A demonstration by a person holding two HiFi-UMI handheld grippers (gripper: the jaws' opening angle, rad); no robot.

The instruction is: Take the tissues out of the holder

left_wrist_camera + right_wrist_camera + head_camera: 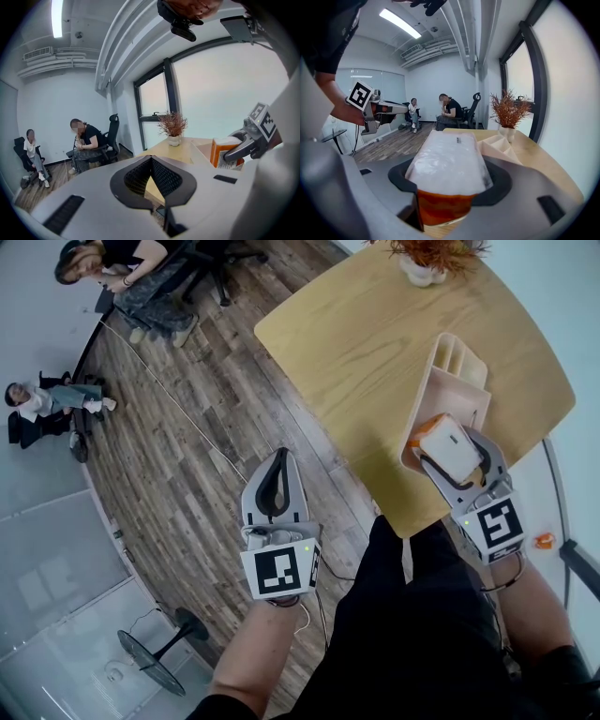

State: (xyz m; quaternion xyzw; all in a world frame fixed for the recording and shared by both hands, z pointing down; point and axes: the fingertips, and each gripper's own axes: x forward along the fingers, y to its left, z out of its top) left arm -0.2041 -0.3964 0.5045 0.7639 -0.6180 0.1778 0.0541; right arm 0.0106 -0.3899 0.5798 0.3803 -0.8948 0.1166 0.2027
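Observation:
A tissue pack (448, 448), white on top with orange sides, sits at the near end of the beige holder (453, 379) on the wooden table (366, 334). My right gripper (445, 437) is shut on the pack, one jaw on each side. In the right gripper view the tissue pack (449, 161) fills the gap between the black pads (401, 176), with the holder (500, 147) just behind it. My left gripper (278, 463) hangs shut over the floor, left of the table, holding nothing. Its own view shows the distant pack (224, 151).
A potted dried plant (427, 259) stands at the table's far end. Two people sit on chairs, one at the back (141, 277) and one at the far left (47, 399). A black floor stand (155, 652) is at the lower left. The table's near edge is close to my legs.

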